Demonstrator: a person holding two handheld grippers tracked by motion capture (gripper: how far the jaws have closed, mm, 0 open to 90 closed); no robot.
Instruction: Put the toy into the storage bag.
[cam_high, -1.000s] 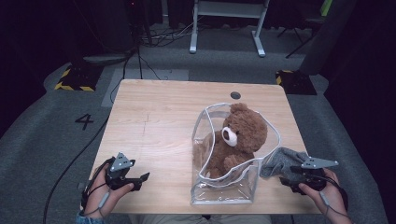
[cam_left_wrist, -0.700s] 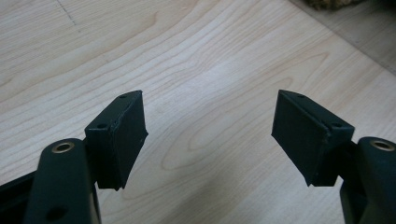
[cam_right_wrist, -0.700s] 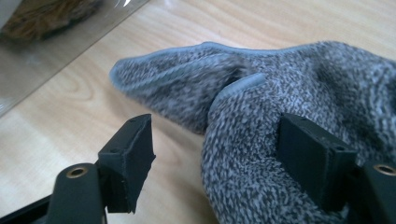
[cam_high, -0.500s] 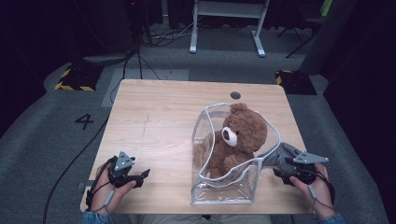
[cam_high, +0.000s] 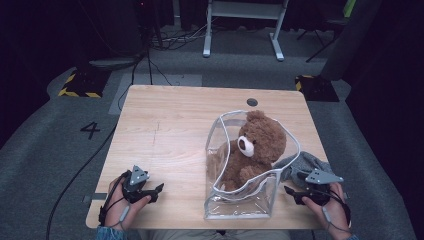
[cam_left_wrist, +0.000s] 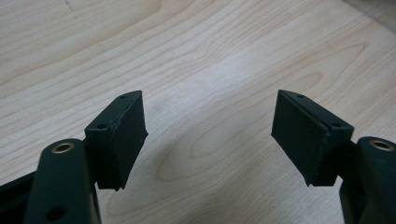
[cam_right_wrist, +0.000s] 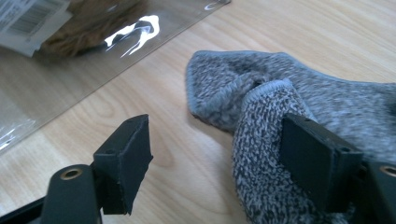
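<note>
1. At the near left corner of the tabletop (cam_high: 175, 120), the left gripper (cam_high: 156, 190) rests low over bare wood in the person's left hand (cam_high: 120, 202). Its own view shows its fingers (cam_left_wrist: 116, 140) spread wide, with nothing but wood grain between them. It stands well apart from the work.

2. At centre right stands a clear plastic bag (cam_high: 240, 200) with a white-edged open mouth. A brown teddy bear (cam_high: 252, 150) sits inside it, upright and facing left. A white label with a barcode (cam_right_wrist: 28, 21) shows through the plastic in the right gripper view.

3. Just right of the bag lies a grey knitted garment (cam_right_wrist: 299, 102), bunched on the wood and touching the bag's rim as the high view shows it (cam_high: 300, 167).

4. At the near right edge, the right gripper (cam_high: 295, 192) points at that garment. Its fingers (cam_right_wrist: 126, 158) are spread wide, a fold of knit lying against the far one, and nothing is clamped.

5. The step in hand appears to be the reach for the garment, likely so that it can join the bear in the bag. The next move calls for easing forward until a thick fold sits between both fingers, then closing firmly. The soft knit could slip from a shallow pinch, and the idle left gripper may be needed to steady the bag's mouth.
</note>
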